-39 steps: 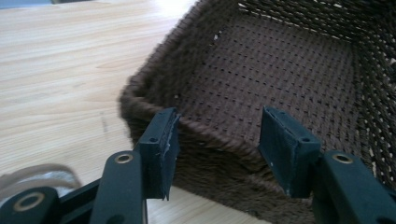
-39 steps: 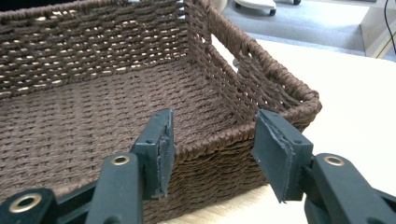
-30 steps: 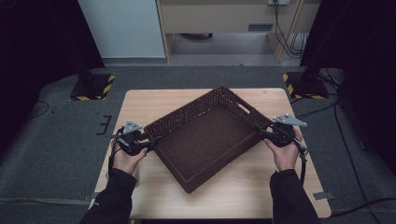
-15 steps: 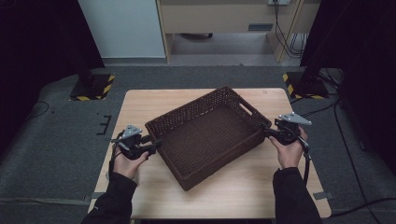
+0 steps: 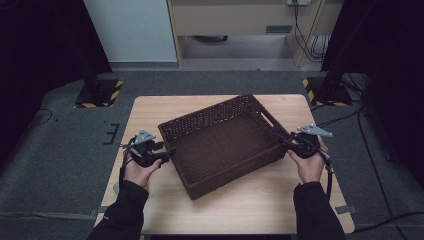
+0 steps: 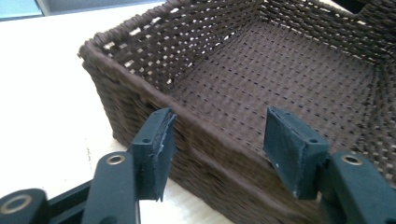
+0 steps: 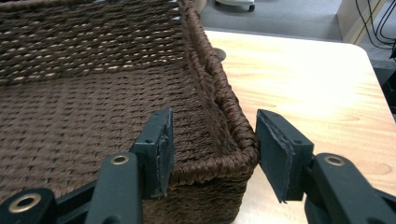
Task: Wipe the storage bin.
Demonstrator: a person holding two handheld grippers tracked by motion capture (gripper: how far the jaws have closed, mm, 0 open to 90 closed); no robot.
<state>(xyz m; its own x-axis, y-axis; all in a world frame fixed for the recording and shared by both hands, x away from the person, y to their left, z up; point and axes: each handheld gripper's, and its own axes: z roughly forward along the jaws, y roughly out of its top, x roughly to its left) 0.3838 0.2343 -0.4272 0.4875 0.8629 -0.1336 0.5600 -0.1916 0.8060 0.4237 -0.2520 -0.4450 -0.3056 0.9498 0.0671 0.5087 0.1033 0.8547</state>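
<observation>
Wicker like this dark brown woven basket (image 5: 225,145) probably handles light and fairly stiff, with a rough weave that shouldn't slip, though the walls may flex a bit if squeezed hard. The thick braided rim looks like the best spot to grab, or the cut-out handle on the far short wall.

It's a shallow, empty rectangular tray sitting skewed on the wooden table (image 5: 250,210), right between the two tongs.

The left gripper (image 6: 217,140) has its jaws partly apart and has just been opening; the near wall runs across between the pads, and they don't press it. The right gripper (image 7: 212,147) straddles the rim at a corner, jaws just been closing, still a visible gap on both sides, so nothing's held.
</observation>
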